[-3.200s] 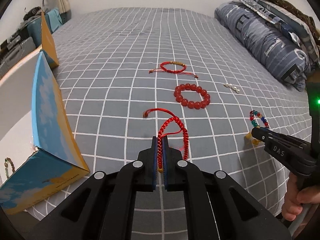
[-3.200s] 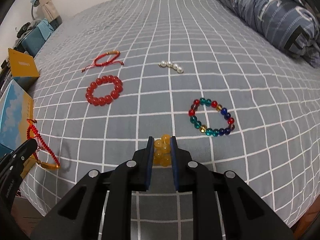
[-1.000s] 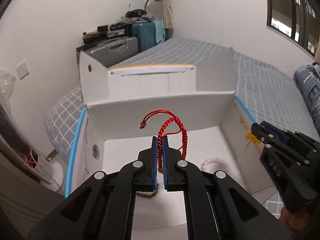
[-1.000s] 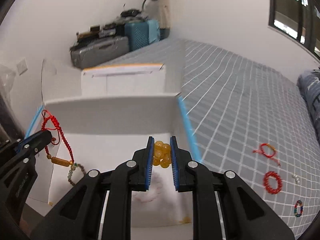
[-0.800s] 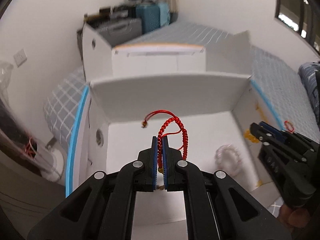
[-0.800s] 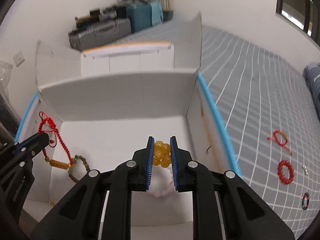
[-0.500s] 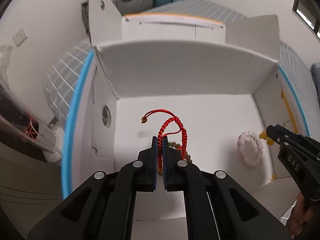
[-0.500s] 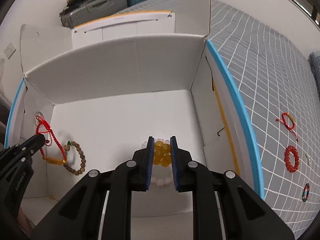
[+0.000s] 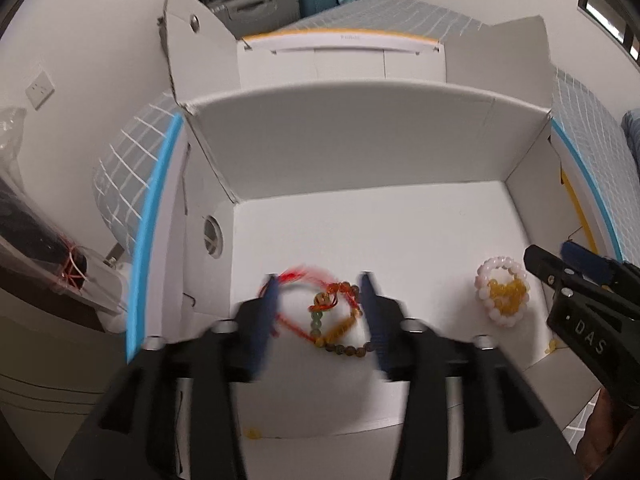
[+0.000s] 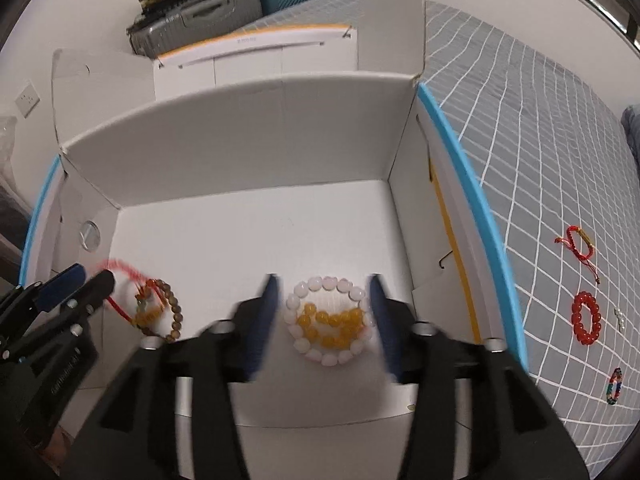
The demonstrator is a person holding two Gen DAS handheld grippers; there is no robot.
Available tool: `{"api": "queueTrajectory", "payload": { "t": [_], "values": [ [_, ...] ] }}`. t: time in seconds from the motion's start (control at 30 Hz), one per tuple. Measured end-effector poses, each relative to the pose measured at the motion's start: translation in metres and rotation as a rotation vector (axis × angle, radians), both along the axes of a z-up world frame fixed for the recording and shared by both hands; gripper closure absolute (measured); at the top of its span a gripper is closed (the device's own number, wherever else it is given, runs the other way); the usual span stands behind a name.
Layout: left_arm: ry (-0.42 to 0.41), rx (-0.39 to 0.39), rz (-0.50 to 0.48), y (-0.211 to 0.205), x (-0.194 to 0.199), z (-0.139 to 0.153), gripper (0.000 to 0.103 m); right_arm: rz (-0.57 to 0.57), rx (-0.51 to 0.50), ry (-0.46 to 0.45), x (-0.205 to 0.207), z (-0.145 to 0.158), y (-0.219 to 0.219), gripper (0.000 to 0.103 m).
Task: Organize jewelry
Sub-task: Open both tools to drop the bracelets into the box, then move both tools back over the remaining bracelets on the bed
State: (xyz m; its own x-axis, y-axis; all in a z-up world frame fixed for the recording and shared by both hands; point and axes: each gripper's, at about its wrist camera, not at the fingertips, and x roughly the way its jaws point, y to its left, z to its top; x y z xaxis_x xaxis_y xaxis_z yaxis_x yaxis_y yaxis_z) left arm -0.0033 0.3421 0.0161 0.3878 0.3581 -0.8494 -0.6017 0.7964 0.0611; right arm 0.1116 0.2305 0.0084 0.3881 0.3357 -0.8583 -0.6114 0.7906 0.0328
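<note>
Both grippers' fingers (image 9: 270,300) (image 10: 268,300) motion-blurred. Red cord (image 9: 304,276) in box (image 9: 360,152) smeared, perhaps airborne. Pale item (image 10: 619,317) beside box too small to identify.

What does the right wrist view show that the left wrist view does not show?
Only the right wrist view shows the jewelry left on the grey checked bedspread: a red bead bracelet, a red cord bracelet and a multicoloured bead bracelet. Only the left wrist view shows a clear plastic bag. Both show the white cardboard box and the yellow bead bracelet inside the pale pink bead bracelet.
</note>
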Motion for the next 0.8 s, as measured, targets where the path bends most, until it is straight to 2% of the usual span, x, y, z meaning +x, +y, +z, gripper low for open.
{"api": "queueTrajectory", "payload": {
  "t": [0.1, 0.17, 0.23, 0.3, 0.57, 0.8],
  "values": [
    [-0.033, 0.036, 0.000, -0.004, -0.005, 0.010, 0.021, 0.003, 0.032, -0.031, -0.005, 0.011, -0.005, 0.027],
    [-0.054, 0.060, 0.004, -0.007, -0.007, 0.017, 0.011, -0.010, 0.048, -0.065, -0.008, 0.020, -0.009, 0.016],
    [-0.080, 0.094, 0.012, -0.009, -0.010, 0.025, 0.009, -0.032, 0.069, -0.101, -0.009, 0.028, -0.015, 0.008],
    [-0.095, 0.106, 0.012, -0.011, -0.012, 0.028, 0.006, -0.042, 0.095, -0.115, -0.007, 0.035, -0.021, 0.008],
    [-0.139, 0.093, -0.009, -0.025, -0.014, 0.037, 0.006, -0.075, 0.128, -0.146, -0.004, 0.050, -0.043, 0.008],
    [-0.221, 0.076, -0.079, -0.056, -0.003, 0.059, 0.006, -0.137, 0.146, -0.214, 0.003, 0.066, -0.089, 0.008]
  ]
}}
